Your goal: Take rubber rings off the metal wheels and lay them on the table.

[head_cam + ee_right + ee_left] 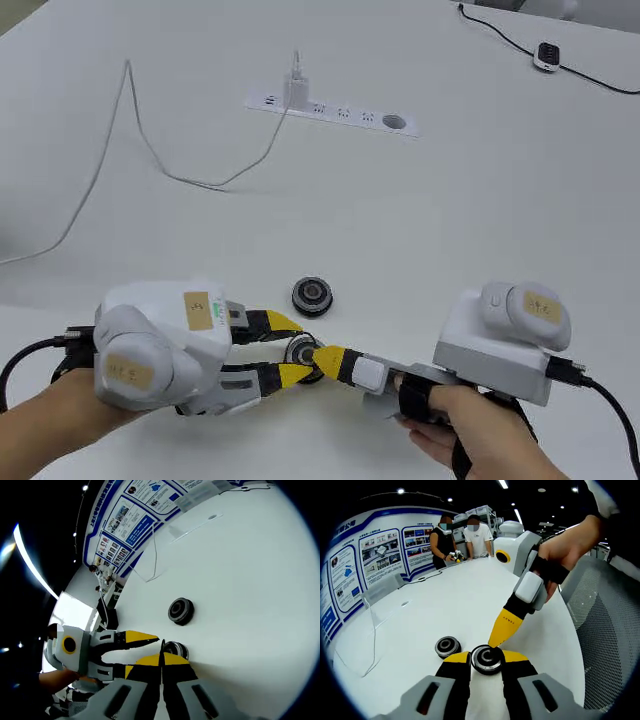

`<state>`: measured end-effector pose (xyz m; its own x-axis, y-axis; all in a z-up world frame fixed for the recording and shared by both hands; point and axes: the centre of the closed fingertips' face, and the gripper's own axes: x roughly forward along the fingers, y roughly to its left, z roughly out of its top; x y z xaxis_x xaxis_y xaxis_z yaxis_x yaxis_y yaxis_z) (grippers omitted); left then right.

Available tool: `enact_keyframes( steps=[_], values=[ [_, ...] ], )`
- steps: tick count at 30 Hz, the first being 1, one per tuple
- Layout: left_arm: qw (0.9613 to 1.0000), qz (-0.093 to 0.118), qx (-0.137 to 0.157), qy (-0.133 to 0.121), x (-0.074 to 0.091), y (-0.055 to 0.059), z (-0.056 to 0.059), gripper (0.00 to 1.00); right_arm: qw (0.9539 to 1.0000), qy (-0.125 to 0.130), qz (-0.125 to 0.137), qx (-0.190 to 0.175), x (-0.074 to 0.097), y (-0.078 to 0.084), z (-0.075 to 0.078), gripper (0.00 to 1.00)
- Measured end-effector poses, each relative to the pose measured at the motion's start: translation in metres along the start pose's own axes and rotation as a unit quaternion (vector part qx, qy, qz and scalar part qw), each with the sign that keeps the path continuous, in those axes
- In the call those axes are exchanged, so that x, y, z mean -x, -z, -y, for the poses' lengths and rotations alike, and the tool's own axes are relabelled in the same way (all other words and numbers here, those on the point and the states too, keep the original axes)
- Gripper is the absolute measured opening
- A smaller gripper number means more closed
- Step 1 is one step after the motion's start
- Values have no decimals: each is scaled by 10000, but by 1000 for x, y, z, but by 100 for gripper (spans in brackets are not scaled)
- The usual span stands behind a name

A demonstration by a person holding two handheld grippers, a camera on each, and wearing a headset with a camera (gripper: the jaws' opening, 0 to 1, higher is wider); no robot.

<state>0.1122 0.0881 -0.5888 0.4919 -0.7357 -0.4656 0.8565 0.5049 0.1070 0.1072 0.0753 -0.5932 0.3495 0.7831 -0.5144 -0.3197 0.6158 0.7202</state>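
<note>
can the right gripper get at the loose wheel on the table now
Probably yes. The loose wheel lies in the open beyond the held wheel, nothing on it; the right gripper, jaws shut, only needs to pass the left gripper.

The white tabletop (480, 200) bears a white power strip (330, 110) at upper centre, a white cable (120, 130) at upper left, a black-ringed metal wheel (312, 296) at lower centre, and a second wheel (303, 352) just below it.

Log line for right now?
left tongs: around near wheel | right tongs: shut, tip at its rim | far wheel: lying apart
</note>
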Motion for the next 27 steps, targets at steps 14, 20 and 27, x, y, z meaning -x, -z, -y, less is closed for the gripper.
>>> enact_keyframes(
  steps=[14,20,27],
  values=[
    [9990,52,302,-322,24,4,-16,31,9997,-207,-114,30,-2,9,-15,1],
    [9980,154,427,-446,31,0,-20,39,9990,-434,-44,-60,4,3,-29,1],
    [9958,327,502,-693,37,-9,-30,44,9991,-274,280,-132,22,-23,-10,1]
  ],
)
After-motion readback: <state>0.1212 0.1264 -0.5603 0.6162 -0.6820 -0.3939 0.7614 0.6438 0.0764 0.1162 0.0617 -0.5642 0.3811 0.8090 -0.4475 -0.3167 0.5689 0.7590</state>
